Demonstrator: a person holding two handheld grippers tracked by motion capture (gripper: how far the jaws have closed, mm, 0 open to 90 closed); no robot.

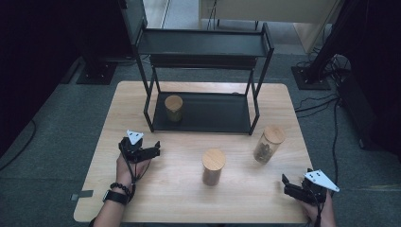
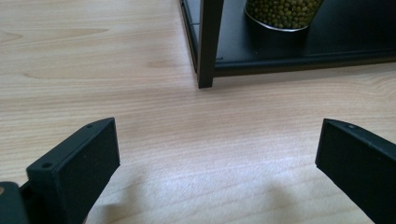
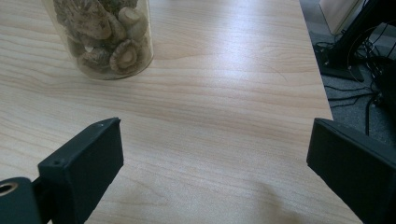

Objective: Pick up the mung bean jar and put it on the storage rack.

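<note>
Three glass jars with wooden lids are here. One jar of green beans stands on the lower tray of a black two-tier rack. A second jar stands mid-table. A jar of dried mushrooms stands to its right. My left gripper hovers open over bare wood, in front of the rack's front left leg. My right gripper is open near the table's front right corner, short of the mushroom jar. Nothing lies between either pair of jaws.
The wooden table has its right edge close to my right gripper. Beyond that edge, cables and a stand base lie on the grey floor. The rack's upper shelf overhangs the lower tray.
</note>
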